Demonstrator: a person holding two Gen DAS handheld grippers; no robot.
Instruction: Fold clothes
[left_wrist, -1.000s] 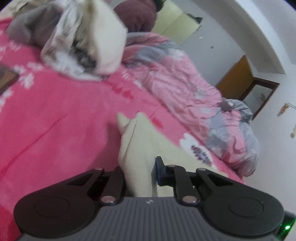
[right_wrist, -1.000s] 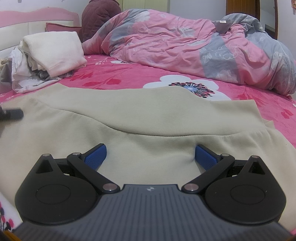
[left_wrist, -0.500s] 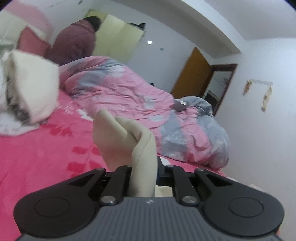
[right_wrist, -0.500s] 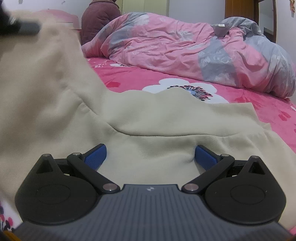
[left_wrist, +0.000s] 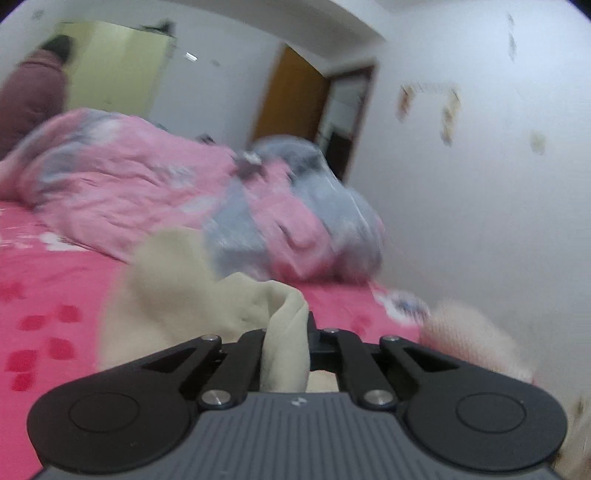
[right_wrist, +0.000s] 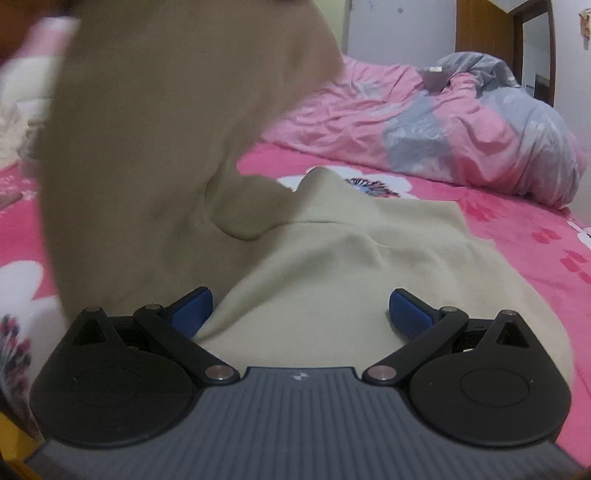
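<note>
Right now your left tongs (left_wrist: 286, 354) are clenched on a bunched edge of the beige garment (right_wrist: 354, 258), with that fold of cloth pinched upright between the fingers. In the right wrist view the held side rises as a tall, blurred sheet at the left of the frame, while the rest of the garment lies spread on the pink bed (right_wrist: 517, 229), just in front of the crumpled duvet (right_wrist: 461, 125).

Your right tongs (right_wrist: 301, 314) are released, blue pads wide apart, sitting low over the near part of the flat cloth; whether they press on it I cannot tell.

To my eye the step in hand is a fold-over: one side is raised and looks set to be carried across the part lying flat. The next move calls for bringing the lifted edge over evenly so it lands square on the far side, keeping the cloth taut enough not to crease. The right tongs can steady the flat part so it does not drag. The blur in the left view suggests speed, so ease off before you lay the edge down.
</note>
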